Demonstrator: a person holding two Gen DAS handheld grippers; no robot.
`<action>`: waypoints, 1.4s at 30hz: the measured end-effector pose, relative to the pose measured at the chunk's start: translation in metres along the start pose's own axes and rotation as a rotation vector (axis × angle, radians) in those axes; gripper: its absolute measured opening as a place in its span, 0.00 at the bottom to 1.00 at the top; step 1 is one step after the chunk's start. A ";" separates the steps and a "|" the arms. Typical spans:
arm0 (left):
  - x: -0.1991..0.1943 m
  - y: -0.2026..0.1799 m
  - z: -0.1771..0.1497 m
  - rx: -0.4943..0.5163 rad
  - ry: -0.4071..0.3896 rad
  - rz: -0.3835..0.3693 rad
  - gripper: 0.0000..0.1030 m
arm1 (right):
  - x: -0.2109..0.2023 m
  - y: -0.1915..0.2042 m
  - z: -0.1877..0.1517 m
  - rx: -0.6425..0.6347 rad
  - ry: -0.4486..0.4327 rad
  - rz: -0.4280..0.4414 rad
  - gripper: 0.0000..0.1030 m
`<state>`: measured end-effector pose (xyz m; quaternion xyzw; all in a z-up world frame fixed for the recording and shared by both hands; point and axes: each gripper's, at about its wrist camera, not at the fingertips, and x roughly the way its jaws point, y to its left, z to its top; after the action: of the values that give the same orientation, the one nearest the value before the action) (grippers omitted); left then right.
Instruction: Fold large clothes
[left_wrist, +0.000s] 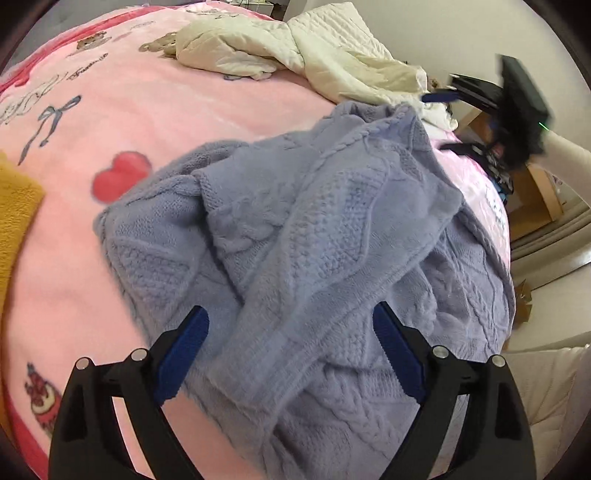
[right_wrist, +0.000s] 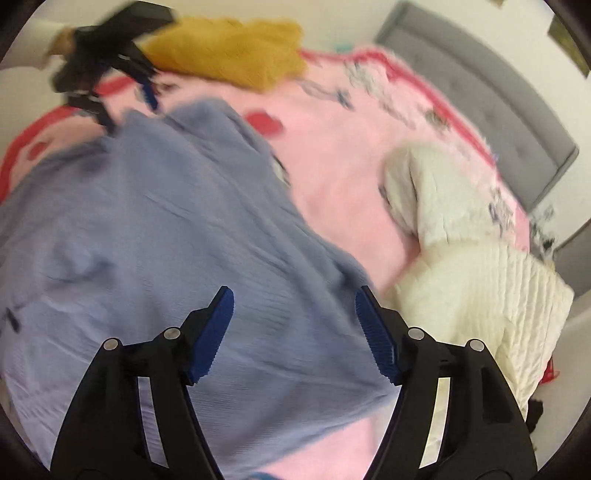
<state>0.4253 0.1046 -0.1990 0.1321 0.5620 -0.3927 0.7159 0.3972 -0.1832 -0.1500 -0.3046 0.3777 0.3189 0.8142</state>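
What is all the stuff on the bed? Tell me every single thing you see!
sweater: one, lavender-blue cable knit, rumpled in the middle of the bed, under both grippers
blanket: one, pink with bears, bows and hearts, covering the bed
quilted garment: one, cream white, bunched at the far side of the blanket
yellow garment: one, mustard yellow, at the blanket's edge
headboard: one, grey, padded, behind the bed
left gripper: one, black with blue pads, open above the sweater
right gripper: one, black with blue pads, open above the sweater
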 end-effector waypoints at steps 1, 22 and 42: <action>0.000 -0.007 -0.002 0.015 0.002 0.001 0.86 | -0.005 0.016 0.002 -0.028 -0.016 -0.006 0.54; 0.001 0.000 -0.036 -0.066 -0.123 -0.041 0.86 | 0.060 0.166 0.044 -0.302 0.166 -0.125 0.27; -0.005 0.029 -0.047 -0.144 -0.005 -0.115 0.86 | 0.010 0.192 0.009 -0.341 0.192 0.078 0.10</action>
<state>0.4122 0.1555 -0.2175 0.0469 0.5936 -0.3919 0.7013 0.2620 -0.0561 -0.2022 -0.4524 0.4057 0.3790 0.6980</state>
